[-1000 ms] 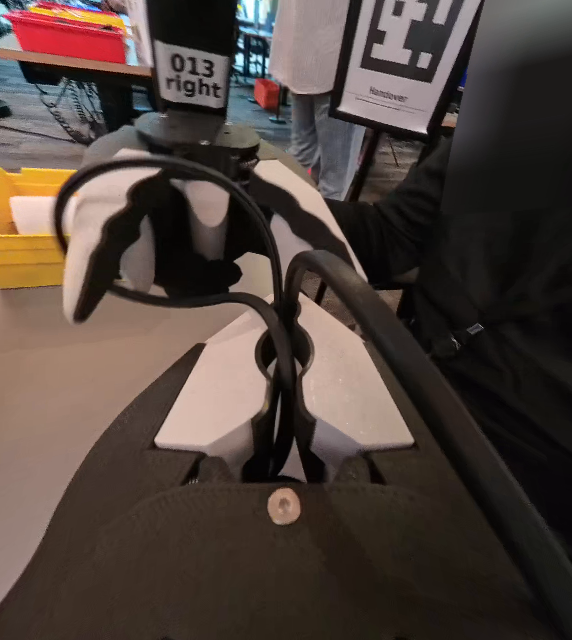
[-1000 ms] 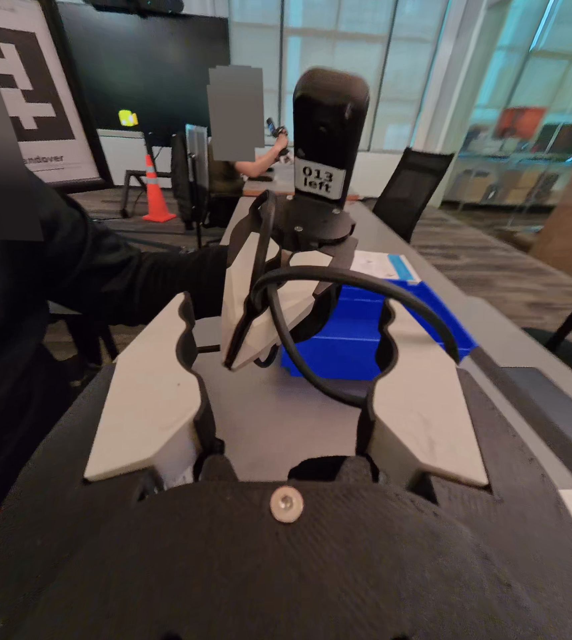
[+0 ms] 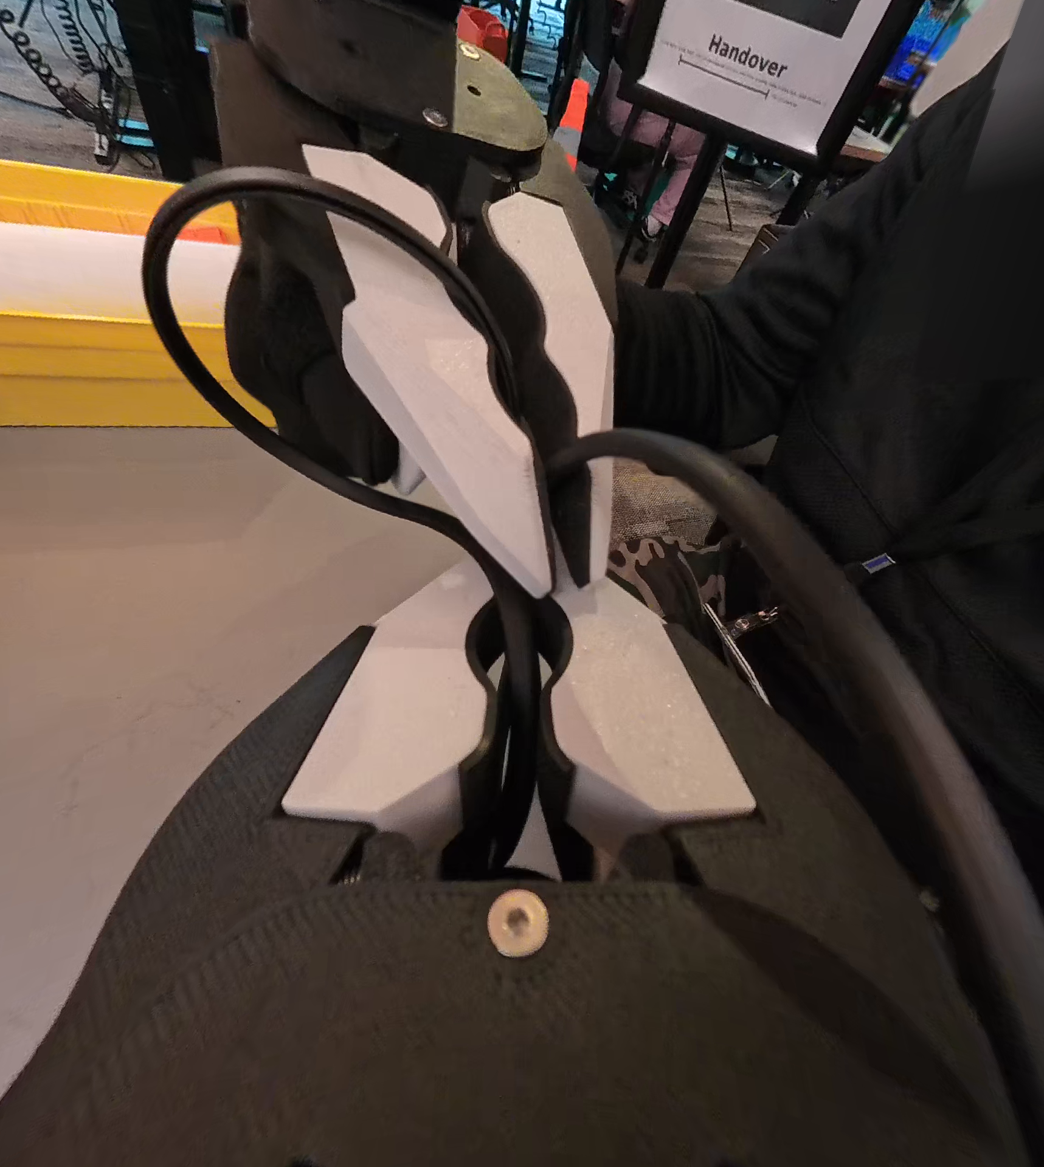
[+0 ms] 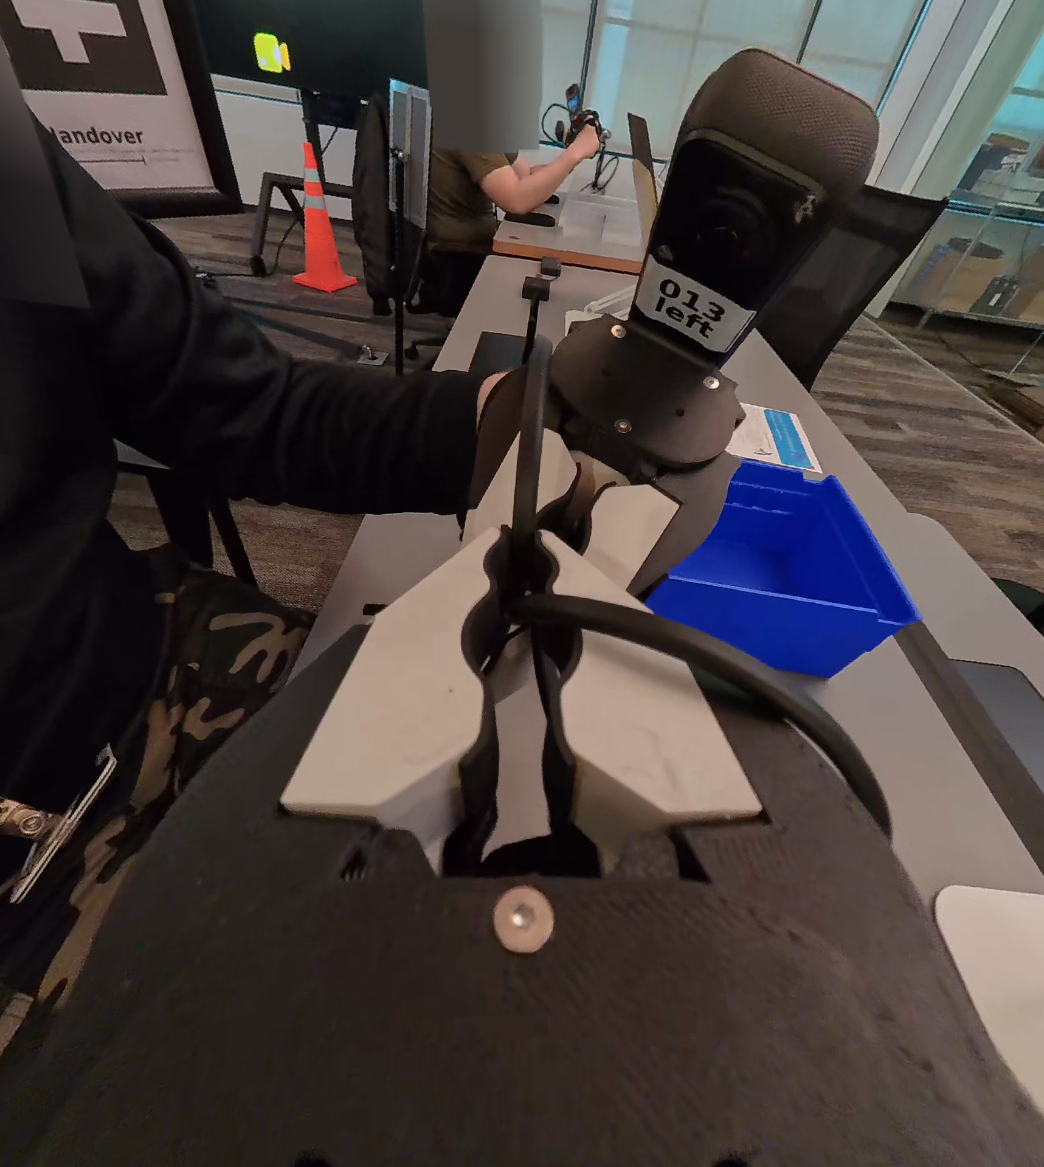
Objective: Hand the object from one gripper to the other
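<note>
Black cable (image 3: pixel 516 669) between both closed grippers, above table (image 3: pixel 96 631).

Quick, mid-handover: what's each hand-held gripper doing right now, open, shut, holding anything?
Left hand-held gripper: shut on the black cable.
Right hand-held gripper: shut on the same black cable; both grip it at once.

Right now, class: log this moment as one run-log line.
stage: handover | left hand-held gripper: shut on cable | right hand-held gripper: shut on cable | release: not yet
</note>
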Demonstrator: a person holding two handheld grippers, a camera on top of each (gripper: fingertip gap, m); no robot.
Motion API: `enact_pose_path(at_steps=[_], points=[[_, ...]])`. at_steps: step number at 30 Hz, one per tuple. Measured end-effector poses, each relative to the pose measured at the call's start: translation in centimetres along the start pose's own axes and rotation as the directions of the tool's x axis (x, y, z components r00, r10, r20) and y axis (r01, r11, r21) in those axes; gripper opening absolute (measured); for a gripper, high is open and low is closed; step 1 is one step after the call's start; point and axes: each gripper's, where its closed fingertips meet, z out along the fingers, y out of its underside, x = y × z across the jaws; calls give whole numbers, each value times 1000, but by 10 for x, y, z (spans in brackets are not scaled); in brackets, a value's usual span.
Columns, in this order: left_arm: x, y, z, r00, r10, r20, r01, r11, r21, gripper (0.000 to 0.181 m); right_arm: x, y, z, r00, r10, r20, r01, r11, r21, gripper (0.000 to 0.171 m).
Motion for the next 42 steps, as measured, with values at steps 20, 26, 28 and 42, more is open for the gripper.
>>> enact_pose_path(at_steps=[20, 26, 28, 42], points=[[-24, 15, -1, 982, 47, 184, -19, 989, -150, 0, 11, 23, -10, 994, -39, -97, 17, 976, -217, 2], [-38, 3, -14, 944, 124, 307, -86, 987, -134, 7, 27, 9, -15, 987, 22, -159, -38, 995, -94, 3], [-46, -3, -20, 917, 151, 369, -112, 986, -125, 18, 37, 4, -22, 978, 52, -203, -63, 997, -48, 2], [-69, -86, -86, 99, 586, 804, -446, 749, -491, 113, 111, 44, -69, 783, 293, -548, -328, 944, 35, 2]])
